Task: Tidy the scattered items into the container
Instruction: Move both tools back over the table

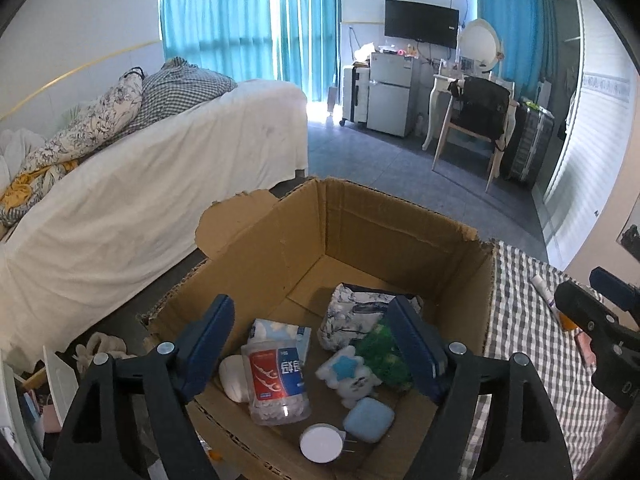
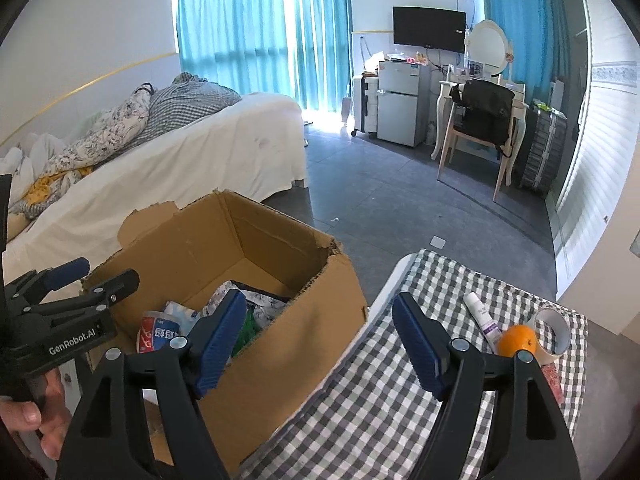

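Left gripper [image 1: 310, 350] hangs empty, jaws wide, over the cardboard box [image 1: 404, 220] at lower centre. Right gripper [image 2: 320, 344], also spread and empty, faces the checked cloth [image 2: 372, 400]; next comes reaching right for the orange [image 2: 517, 340].

Home bedroom: bed [image 2: 180, 152] with white sheet and rumpled floral quilt [image 2: 100, 136], teal curtains [image 2: 248, 28] behind it, and past its foot a small fridge [image 2: 402, 102], wall TV [image 2: 429, 28], and dressing table [image 2: 480, 84] with round mirror [image 2: 487, 46].
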### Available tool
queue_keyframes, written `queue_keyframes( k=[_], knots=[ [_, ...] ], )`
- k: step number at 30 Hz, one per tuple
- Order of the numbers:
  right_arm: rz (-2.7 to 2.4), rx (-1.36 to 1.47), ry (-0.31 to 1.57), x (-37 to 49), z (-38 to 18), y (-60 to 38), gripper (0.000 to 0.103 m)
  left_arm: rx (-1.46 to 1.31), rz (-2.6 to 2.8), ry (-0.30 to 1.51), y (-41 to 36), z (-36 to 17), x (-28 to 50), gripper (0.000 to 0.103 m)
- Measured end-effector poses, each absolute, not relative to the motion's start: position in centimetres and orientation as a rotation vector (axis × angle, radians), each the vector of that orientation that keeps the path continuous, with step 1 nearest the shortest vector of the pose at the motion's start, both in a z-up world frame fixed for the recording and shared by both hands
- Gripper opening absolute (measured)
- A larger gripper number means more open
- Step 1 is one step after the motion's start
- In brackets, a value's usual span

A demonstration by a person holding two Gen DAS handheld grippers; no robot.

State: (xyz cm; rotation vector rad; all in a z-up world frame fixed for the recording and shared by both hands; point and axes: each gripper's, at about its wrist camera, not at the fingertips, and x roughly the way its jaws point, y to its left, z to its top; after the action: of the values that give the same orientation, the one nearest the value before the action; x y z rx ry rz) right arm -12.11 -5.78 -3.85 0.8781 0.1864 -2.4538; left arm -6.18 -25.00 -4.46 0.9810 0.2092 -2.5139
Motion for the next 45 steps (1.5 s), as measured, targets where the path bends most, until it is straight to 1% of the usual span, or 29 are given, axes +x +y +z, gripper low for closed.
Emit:
queue_keyframes(
  k=[3,7,12,15,17,19,30,39,45],
  knots=[
    [-2.475,0.873,0.173,-11.8,-3.5,-4.5,0.076,0.977,-2.524,0.202,-24.2,-4.1,-6.2,0.082],
    [-2.512,0.862,0.155,-11.2,-3.0,-2.2,0.082,0.972,-2.551,0.182,-22.2,-3.5,-6.1,0.084],
    [-2.564,0.856,0.138,-10.7,-2.0,1.4,0.086,0.956,-2.599,0.13,-19.0,-2.6,-6.1,0.095],
    [-2.614,0.848,0.134,-10.3,-1.6,4.1,0.094,0.942,-2.633,0.116,-16.6,-2.0,-6.4,0.103],
    [-2.652,0.842,0.129,-10.1,-1.3,6.1,0.1,0.935,-2.662,0.117,-15.0,-1.7,-6.7,0.103],
    [-2.693,0.843,0.111,-10.1,-1.1,8.4,0.103,0.946,-2.684,0.103,-13.1,-1.6,-7.1,0.103],
    [-2.837,0.965,-0.039,-11.2,-2.7,20.0,0.103,1.044,-2.79,-0.04,-4.3,-3.7,-11.0,0.103],
    [-2.892,1.052,-0.028,-12.4,-5.4,24.9,0.103,1.126,-2.863,-0.148,2.2,-7.7,-14.9,0.103],
    [-2.903,1.068,-0.018,-12.7,-6.8,26.5,0.103,1.133,-2.954,-0.153,5.7,-10.2,-18.1,0.103]
  ],
)
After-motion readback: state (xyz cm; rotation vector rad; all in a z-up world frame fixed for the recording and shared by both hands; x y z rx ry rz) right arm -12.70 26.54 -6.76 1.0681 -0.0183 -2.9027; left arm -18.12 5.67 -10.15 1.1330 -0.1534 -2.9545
